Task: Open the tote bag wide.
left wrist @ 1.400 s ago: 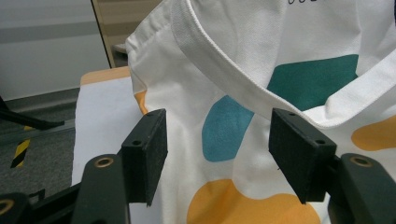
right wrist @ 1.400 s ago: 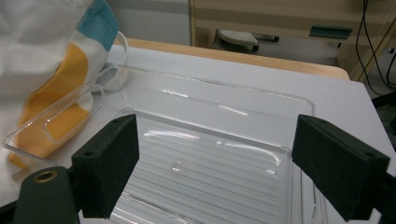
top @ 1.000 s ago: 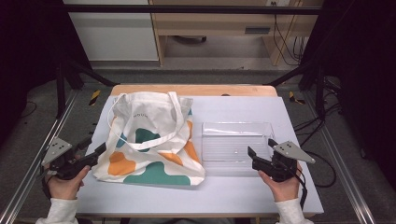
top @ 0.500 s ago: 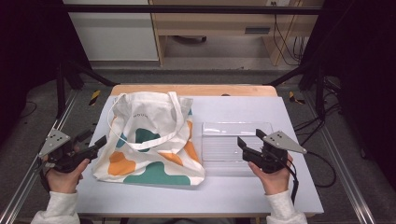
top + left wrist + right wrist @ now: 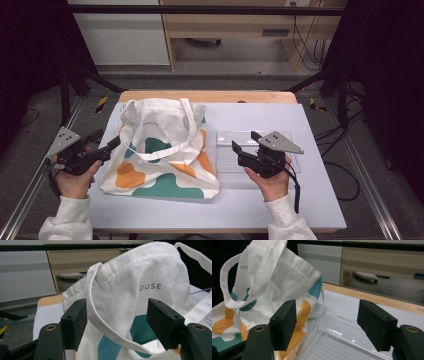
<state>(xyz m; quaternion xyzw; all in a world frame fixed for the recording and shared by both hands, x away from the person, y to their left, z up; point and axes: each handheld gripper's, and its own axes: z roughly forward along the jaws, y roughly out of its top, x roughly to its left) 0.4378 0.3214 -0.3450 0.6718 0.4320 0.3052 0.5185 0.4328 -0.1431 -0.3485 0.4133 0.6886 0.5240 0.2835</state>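
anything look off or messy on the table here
Nothing stands out. The tote bag lies flat, its handles flopped loosely over it, and the clear plastic tray sits squarely beside it, unbroken, nothing spilled.

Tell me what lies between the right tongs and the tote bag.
High view: only the clear tray's left part and bare table separate the right tongs from the bag.

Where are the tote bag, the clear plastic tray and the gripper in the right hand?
tote bag (image 5: 160, 160), high view, on the printed cloth body.
clear plastic tray (image 5: 342, 340), right gripper view, on its ribbed floor.
right gripper (image 5: 246, 143), high view, midway between its two black jaw tips, above the tray.
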